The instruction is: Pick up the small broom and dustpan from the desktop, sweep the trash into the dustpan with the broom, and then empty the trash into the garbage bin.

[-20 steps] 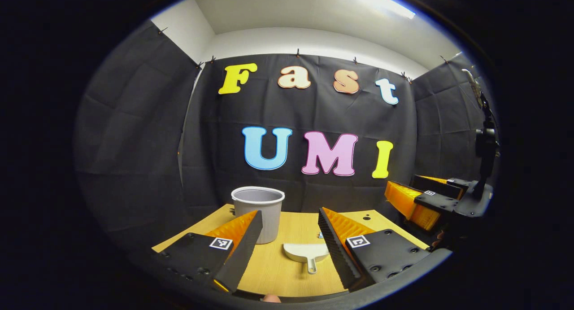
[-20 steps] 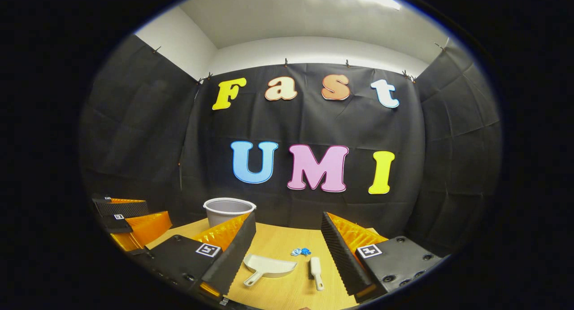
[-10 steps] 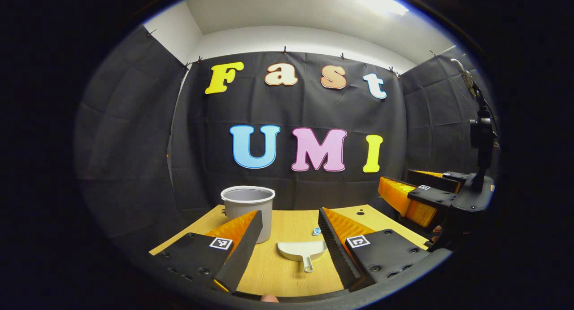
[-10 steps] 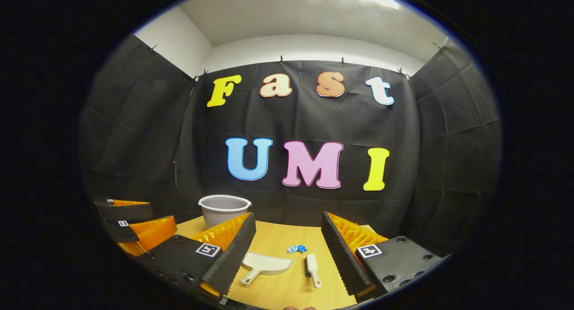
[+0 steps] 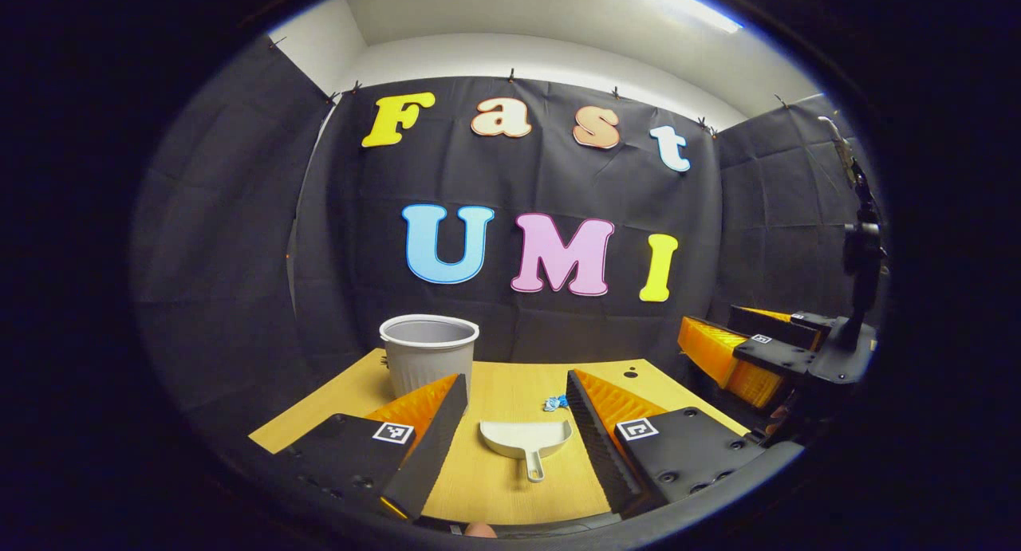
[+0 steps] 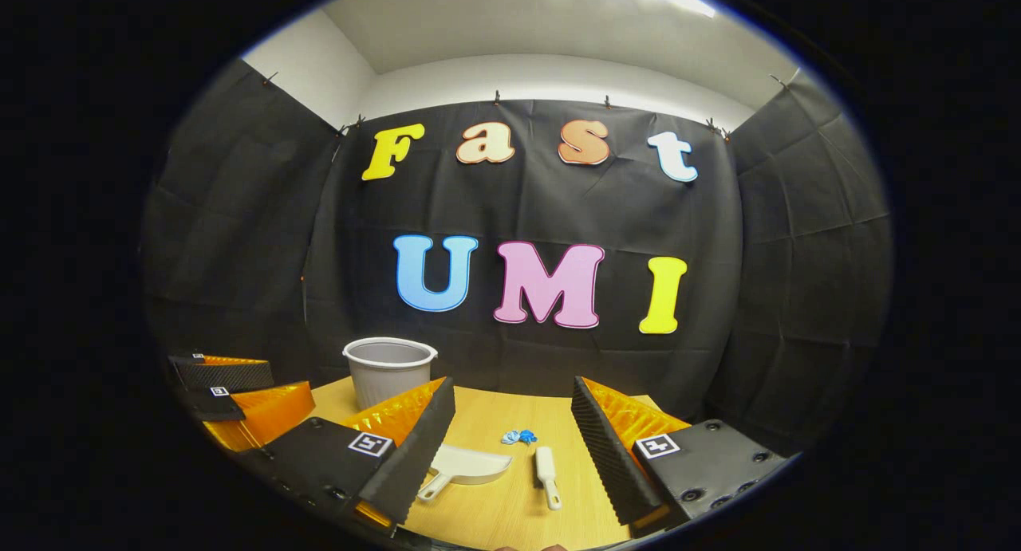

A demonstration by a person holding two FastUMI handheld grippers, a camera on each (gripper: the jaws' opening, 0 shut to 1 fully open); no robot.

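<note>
Below, left claw (image 5: 510,411): spread wide, gripping nothing, raised above the worktop (image 5: 494,487) with no contact. Dustpan (image 5: 526,439) framed between its fingers (image 5: 427,447), flat on the worktop, handle toward the camera, mouth toward the booth wall. Garbage bin (image 5: 429,360) upright behind and left of the dustpan, partly masked by the left finger. Crumpled blue trash (image 5: 552,403) just behind the dustpan's right corner, beside the right finger. Other claw seen far right of the dustpan, off the worktop edge, on a dark mount.

Right claw (image 6: 510,435): likewise spread wide, empty, touching nothing. Small broom (image 6: 545,474) visible in the right gripper view, lying just right of the dustpan (image 6: 471,465), apart from it, handle toward the camera. Trash (image 6: 518,437) behind, between dustpan and broom. Garbage bin (image 6: 389,369) behind and left of the dustpan. Left claw's fingers at far left of the dustpan, beyond the worktop (image 6: 510,519) edge.
</note>
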